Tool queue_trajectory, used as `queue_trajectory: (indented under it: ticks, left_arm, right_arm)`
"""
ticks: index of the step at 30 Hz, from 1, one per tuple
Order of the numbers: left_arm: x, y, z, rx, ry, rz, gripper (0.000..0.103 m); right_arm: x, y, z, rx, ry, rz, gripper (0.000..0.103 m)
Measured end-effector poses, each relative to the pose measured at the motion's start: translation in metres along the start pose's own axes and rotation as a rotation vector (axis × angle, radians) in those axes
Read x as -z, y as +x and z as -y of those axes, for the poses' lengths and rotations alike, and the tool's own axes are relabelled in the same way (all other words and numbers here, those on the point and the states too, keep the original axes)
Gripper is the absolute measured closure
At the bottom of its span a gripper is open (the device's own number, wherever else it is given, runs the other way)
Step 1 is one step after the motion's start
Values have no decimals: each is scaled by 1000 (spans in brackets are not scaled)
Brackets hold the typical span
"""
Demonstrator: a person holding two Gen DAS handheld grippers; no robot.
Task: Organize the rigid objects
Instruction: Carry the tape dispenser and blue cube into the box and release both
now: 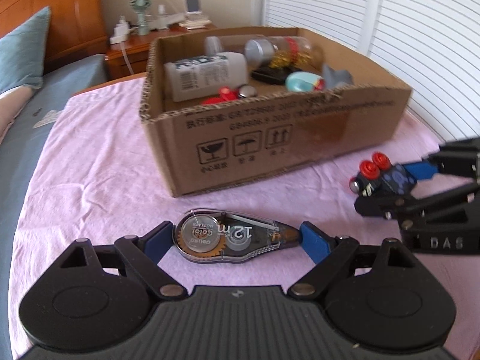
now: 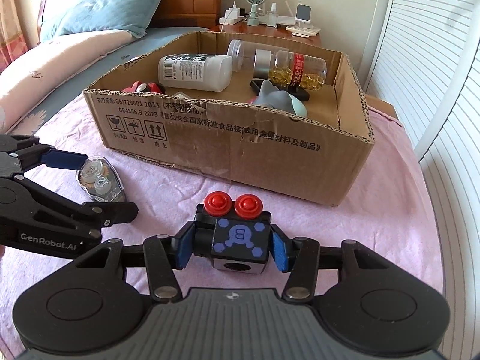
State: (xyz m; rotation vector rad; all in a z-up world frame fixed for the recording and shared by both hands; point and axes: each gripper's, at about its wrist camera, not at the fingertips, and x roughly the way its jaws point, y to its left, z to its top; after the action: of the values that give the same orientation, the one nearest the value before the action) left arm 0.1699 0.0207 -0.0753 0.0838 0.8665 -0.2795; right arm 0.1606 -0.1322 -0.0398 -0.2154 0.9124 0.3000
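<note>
Right now your right hand-held gripper [image 2: 232, 247] is clenched on a black fidget cube with two round red buttons and a lilac hexagon pattern [image 2: 237, 234]; its blue pads [image 2: 183, 247] press on the cube's two sides, and the cube sits on the pink cloth [image 2: 375, 210] just in front of the brown cardboard box [image 2: 270, 162]. A lilac mark like a letter B shows on the cube's top face.

Your left hand-held gripper [image 1: 235, 237] stands wide, with a clear plastic correction-tape dispenser with an orange gear inside [image 1: 231, 237] lying lengthwise between its blue pads [image 1: 312, 241]. Both pads sit right at the dispenser's two ends; whether they actually press on it I cannot tell. The dispenser reads "12 m", "Color" and "deli", all upside down from your left wrist view. It rests on the pink cloth, near the box's front wall and well apart from the cube.

One gripper body carries "GenRobot.AI", the other the letters "DAS".

The box front shows printed Chinese text with "GB/T29601 2013" and "GB4806.9 2023", plus three handling symbols: a glass, an umbrella and two up arrows. Inside lie a white plastic bottle with a dark printed label [image 2: 195, 72], a clear jar of yellow capsules with a red band [image 2: 300, 70], a grey toy [image 2: 274, 96] and a red item [image 2: 144, 87].
</note>
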Motion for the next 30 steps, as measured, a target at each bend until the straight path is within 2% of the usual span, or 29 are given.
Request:
queue_trajectory:
  ticks: [7, 17, 25, 30]
  left_arm:
    - [0, -8, 3, 60, 68, -51, 14]
    - [-16, -44, 11, 109, 109, -24, 14]
    - [-65, -71, 23, 126, 158, 82, 14]
    - [-104, -57, 29, 99, 167, 125, 14]
  right_arm:
    - [1, -13, 6, -27, -25, -8, 46]
    - [4, -34, 12, -42, -51, -1, 46]
    - [-5, -61, 22, -48, -57, 47, 46]
    - [-17, -77, 31, -41, -51, 99, 46]
